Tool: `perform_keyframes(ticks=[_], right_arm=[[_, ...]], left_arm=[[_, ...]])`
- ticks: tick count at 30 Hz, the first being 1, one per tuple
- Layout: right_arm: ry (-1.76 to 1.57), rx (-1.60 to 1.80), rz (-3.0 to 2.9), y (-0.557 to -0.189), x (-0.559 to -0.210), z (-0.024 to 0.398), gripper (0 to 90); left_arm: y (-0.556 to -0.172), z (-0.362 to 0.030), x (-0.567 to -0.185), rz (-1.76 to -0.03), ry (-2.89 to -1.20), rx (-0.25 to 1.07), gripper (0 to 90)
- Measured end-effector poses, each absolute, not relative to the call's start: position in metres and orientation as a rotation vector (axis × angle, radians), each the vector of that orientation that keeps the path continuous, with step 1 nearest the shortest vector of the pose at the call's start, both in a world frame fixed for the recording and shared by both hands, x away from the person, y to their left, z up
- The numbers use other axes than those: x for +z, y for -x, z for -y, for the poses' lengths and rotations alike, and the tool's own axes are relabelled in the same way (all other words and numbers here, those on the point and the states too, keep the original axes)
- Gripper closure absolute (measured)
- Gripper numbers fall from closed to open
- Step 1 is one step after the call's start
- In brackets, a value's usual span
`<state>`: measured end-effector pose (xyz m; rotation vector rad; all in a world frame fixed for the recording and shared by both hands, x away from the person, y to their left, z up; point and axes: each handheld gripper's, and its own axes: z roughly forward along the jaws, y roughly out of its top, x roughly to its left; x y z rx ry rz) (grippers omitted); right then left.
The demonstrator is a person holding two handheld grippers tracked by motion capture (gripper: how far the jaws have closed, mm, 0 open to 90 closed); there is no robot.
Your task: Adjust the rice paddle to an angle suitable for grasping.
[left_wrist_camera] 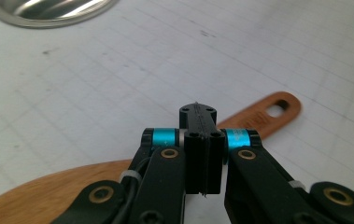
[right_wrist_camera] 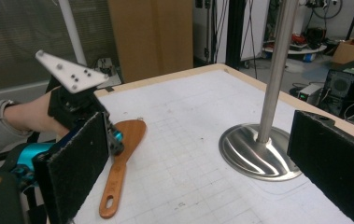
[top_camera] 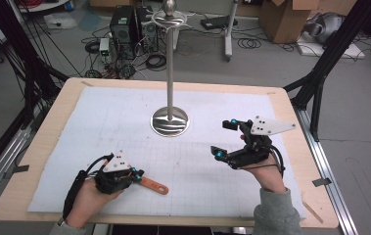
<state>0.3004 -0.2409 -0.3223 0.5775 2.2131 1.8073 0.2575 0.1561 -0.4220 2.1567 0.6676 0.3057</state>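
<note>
Wooden spatula (top_camera: 150, 184) lies flat on the white gridded mat (top_camera: 124, 122), lower left of centre in the high view, its handle with the hanging hole pointing toward the right of the frame.

Left gripper (top_camera: 136, 174) sits low over the broad end of the spatula. In the left gripper view its jaws are pressed together with nothing between them; the wooden blade shows beneath them along the bottom edge and the handle runs out past the tips toward the right middle of that frame. Whether the tips touch the wood I cannot tell. The spatula lies under and beyond the closed fingers, not between them.

Right gripper (top_camera: 224, 138) is held right of centre in the high view, above the mat, well apart from the spatula. Its jaws stand wide apart and empty; in the right gripper view the two dark pads (right_wrist_camera: 79, 163) frame the lower left and lower right of the frame, with the spatula lying lower left between them in the distance.

Metal stand (top_camera: 170, 120) rises from its round base on the mat at upper centre of the high view, well clear of both grippers.
</note>
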Motion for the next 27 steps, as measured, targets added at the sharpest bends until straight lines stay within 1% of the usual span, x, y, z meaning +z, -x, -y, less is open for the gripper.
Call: perform_keyframes(ticks=[2, 7, 11, 19, 27], right_arm=[[-0.568, 1.815, -2.206, -0.300, -0.322, 0.243, 4.5], [-0.550, 1.816, -2.219, -0.298, -0.321, 0.244, 4.5], [-0.554, 1.816, -2.210, -0.299, -0.321, 0.245, 4.5], [-0.564, 1.808, -2.218, -0.299, -0.322, 0.243, 4.5], [-0.585, 1.788, -2.229, -0.297, -0.324, 0.245, 4.5]], left_arm=[[-0.254, -0.153, -0.421, -0.650, -2.166, 0.317, 89.6], [-0.248, -0.148, -0.424, -0.579, -2.192, 0.241, 89.6], [-0.248, -0.145, -0.429, -0.564, -2.231, 0.233, 89.6], [-0.251, -0.143, -0.439, -0.581, -2.253, 0.225, 89.6], [-0.259, -0.138, -0.439, -0.611, -2.245, 0.239, 89.6]])
